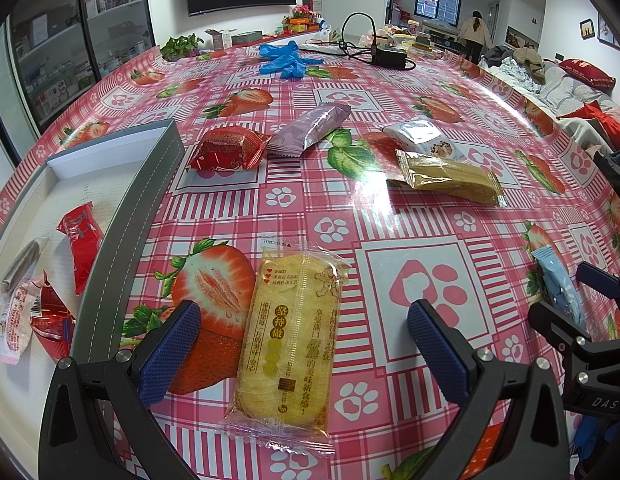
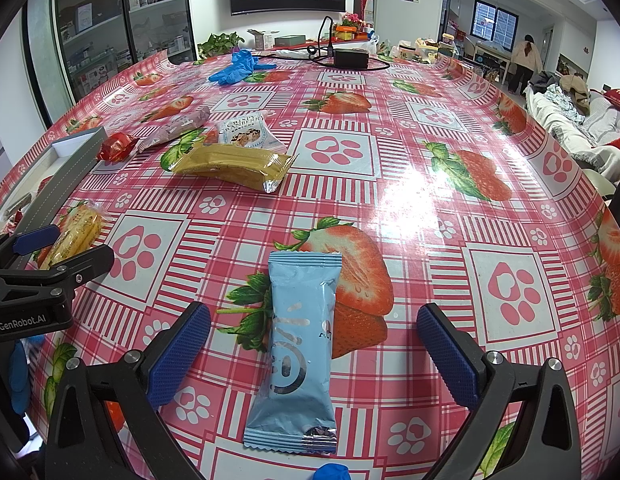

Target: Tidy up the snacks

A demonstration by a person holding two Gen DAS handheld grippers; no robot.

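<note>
Two tools hang wide open over a strawberry-print surface (image 1: 390,92), each empty. A grey-rimmed tray (image 1: 121,216) at far left holds what look like several red packets. The yellow cracker packet (image 1: 287,340) lies lengthwise between the left tool (image 1: 303,354) fingers; the blue packet (image 2: 297,344) lies likewise inside the right tool (image 2: 314,354).

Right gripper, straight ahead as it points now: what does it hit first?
The blue snack packet, lying lengthwise between the open fingers of the right gripper. Beyond it the tablecloth looks bare for a long stretch, though depth is hard to judge through the fisheye.
</note>
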